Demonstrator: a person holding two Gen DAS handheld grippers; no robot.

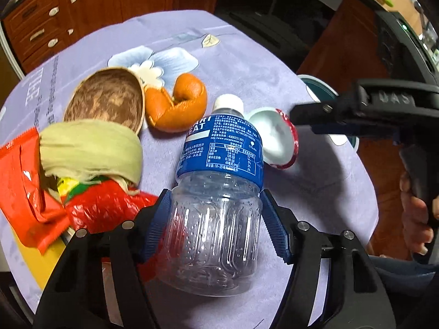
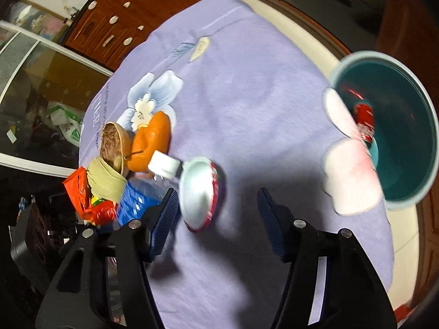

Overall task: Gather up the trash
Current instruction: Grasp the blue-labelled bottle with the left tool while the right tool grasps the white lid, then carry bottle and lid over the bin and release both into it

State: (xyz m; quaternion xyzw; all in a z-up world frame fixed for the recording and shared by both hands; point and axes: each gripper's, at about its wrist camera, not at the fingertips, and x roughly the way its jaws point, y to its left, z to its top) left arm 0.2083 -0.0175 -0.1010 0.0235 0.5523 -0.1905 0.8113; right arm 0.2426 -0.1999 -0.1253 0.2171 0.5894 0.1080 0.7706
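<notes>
Gripping the clear plastic bottle (image 1: 216,205) low on its ribbed body: left hand-held gripper (image 1: 215,219) closed on it, both blue pads pressed to the sides, white cap pointing away. Empty by the look of it, so light and easy to lift, but thin-walled and springy; likely to dent or squirt out under a hard squeeze. Ribs give some bite, the smooth blue label above them less so. Best held where it is now, below the label, on the stiffest part.

Right hand-held gripper (image 2: 216,211) partly open, nothing between the pads, hanging above the lilac cloth on the worktop (image 2: 260,82). Just ahead of its left pad, the small white-and-red cup (image 2: 201,192) lying on its side, mouth toward the camera, not yet touched. Probably light and thin as well, prone to roll; a pinch across the rim or wall seems the surest hold, gently, to avoid crushing.

Teal bin (image 2: 397,131) ahead and to the right of that gripper, beyond the worktop edge, a red item already inside.

Left of the bottle: red wrappers (image 1: 33,170), a pale crumpled wrap (image 1: 90,148); further ahead, orange peel (image 1: 178,107) and a brown husk-like shell (image 1: 107,98). All soft or flimsy, easy to slip.
</notes>
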